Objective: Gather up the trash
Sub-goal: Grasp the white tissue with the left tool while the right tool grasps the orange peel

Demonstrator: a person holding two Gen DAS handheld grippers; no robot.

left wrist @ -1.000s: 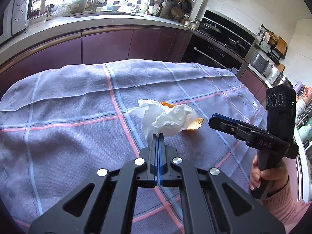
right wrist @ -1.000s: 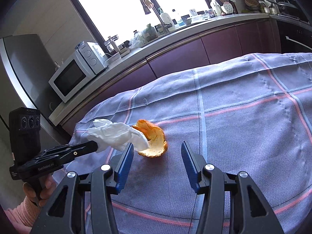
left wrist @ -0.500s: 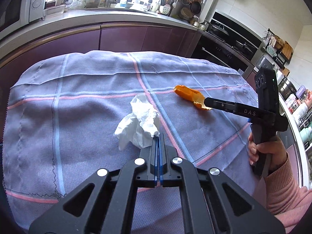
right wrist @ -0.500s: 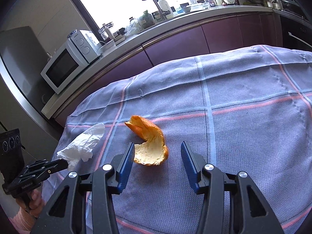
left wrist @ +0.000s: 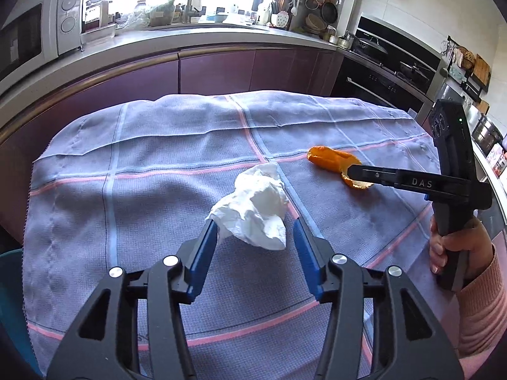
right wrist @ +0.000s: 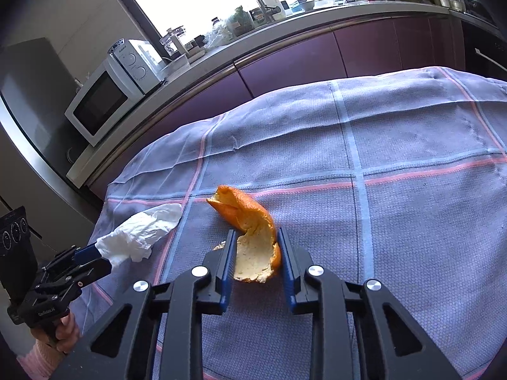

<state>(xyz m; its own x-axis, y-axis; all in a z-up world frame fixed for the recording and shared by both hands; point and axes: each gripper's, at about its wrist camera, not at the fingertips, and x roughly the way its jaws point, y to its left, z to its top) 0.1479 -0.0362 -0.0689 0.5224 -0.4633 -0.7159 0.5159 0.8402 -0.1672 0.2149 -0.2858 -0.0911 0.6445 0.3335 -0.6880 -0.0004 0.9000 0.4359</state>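
Kitchen worktop under a lilac checked cloth [right wrist: 396,221]; right gripper [right wrist: 255,243] stands narrowly parted, fingers astride the curled orange peel [right wrist: 250,231], contact uncertain; left gripper [left wrist: 255,231] gapes wide around the crumpled white tissue [left wrist: 253,209] on the cloth. Recommended: close gently on the peel's near end; squeeze the tissue's bulk, not its fringe.

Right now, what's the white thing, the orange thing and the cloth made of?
White thing: likely thin tissue paper, matte, crumpled.
Orange thing: looks like citrus peel, dimpled orange skin outside, pale pith inside.
Cloth: woven fabric, matte, checked stripes, with folds.
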